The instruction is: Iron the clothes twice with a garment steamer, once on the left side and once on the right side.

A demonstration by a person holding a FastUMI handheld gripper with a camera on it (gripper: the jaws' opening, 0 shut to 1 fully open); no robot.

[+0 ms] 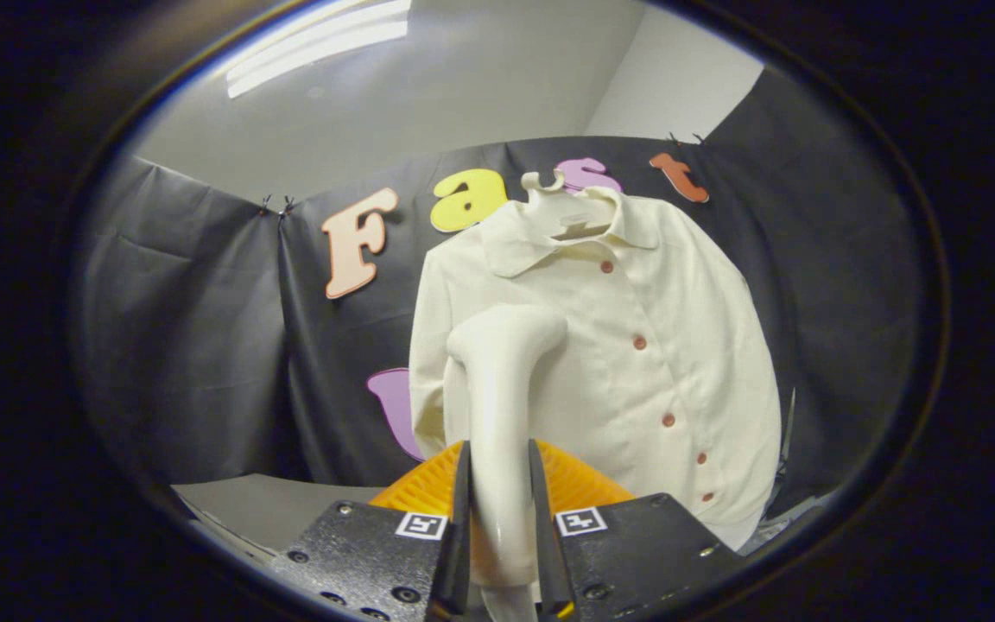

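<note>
Steamer [502,406] clamped in hand-held gripper [499,527], seemingly touching hung shirt [636,345] (buttoned), hiding its left.

Gripper [498,527] closed on the handle of the garment steamer [497,415], one finger pressing on either side; the steamer rises upright between and beyond the fingers, its head bent toward the shirt [636,345]. The shirt hangs on a hanger [568,212] in front of the booth wall [204,328], directly behind the steamer and extending to its right. A ridged object [571,484] sits low behind the fingers, before the shirt's lower part.
</note>
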